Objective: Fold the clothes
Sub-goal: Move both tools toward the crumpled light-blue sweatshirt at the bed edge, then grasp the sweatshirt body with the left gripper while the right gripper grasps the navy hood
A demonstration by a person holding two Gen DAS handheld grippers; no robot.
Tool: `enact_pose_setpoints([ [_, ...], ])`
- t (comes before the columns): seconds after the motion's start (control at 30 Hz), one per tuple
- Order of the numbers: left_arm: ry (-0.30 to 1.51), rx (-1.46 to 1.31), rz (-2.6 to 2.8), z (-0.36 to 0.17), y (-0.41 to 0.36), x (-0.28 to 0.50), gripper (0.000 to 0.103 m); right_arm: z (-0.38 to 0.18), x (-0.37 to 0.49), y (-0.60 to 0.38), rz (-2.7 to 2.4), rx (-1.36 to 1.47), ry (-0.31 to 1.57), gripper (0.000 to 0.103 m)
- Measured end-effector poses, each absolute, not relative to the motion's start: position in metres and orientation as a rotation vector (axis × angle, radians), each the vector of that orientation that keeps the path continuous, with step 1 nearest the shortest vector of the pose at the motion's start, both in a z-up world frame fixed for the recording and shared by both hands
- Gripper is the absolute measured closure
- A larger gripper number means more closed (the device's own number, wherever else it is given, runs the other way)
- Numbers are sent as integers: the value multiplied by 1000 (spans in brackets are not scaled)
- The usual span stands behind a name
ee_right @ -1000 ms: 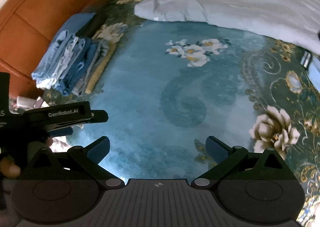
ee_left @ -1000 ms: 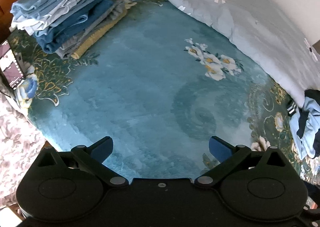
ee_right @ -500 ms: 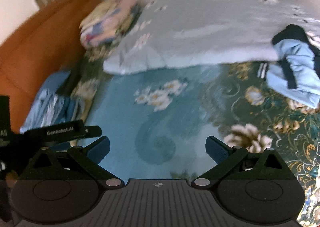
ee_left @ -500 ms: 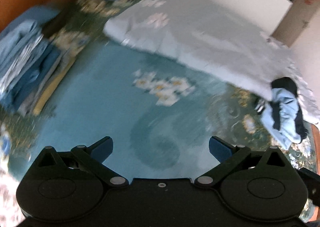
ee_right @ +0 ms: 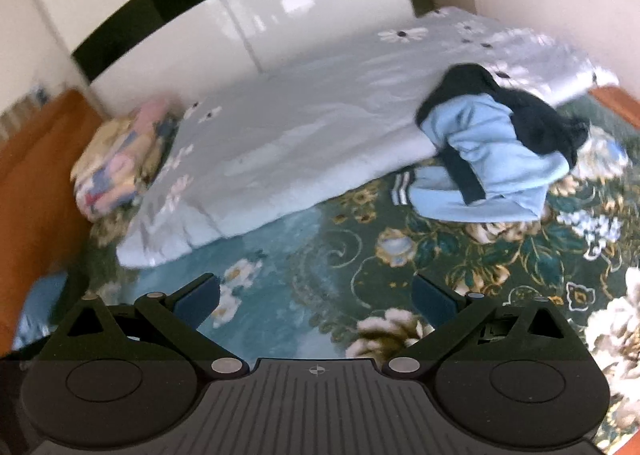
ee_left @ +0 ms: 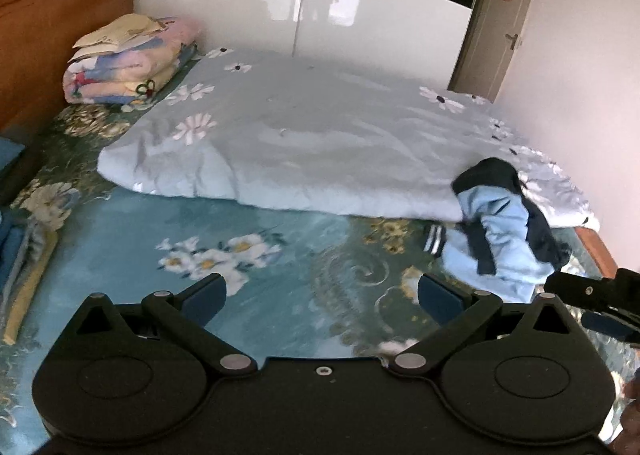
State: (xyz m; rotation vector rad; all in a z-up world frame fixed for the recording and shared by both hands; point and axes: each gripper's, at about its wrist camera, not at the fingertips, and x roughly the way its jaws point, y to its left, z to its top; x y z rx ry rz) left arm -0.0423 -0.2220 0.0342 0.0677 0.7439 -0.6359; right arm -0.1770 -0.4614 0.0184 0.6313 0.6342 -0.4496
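Both tools have tilted up from the teal bed cover (ee_left: 120,231) since a second ago, bringing the far side of the bed into view. The left tool (ee_left: 322,291) is fully spread and holds nothing. The right tool (ee_right: 314,293) is likewise wide apart and empty. The light-blue and navy jacket (ee_right: 492,163) lies crumpled against the near edge of the grey daisy-print duvet (ee_left: 320,143), at the duvet's right end. Folded quilts (ee_left: 128,63) sit beyond the duvet's left corner.
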Motion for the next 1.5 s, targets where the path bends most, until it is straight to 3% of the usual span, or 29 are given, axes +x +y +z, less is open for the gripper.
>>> enact_pose_setpoints([
  [0.5, 759, 82, -709, 3, -398, -29, 2, -29, -192, -622, -470, 707, 517, 0],
  [0.67, 791, -91, -864, -24, -428, -21, 2, -54, -191, -658, -487, 779, 510, 0],
  [0.87, 747, 28, -896, -48, -480, -31, 2, -82, -187, -694, -596, 747, 526, 0],
  [1.07, 849, 93, -876, -81, -533, -14, 4, -108, -183, -727, -638, 732, 542, 1],
  [1.5, 837, 183, -939, -142, -634, 2, 4, -185, -170, -810, -788, 816, 619, 19],
])
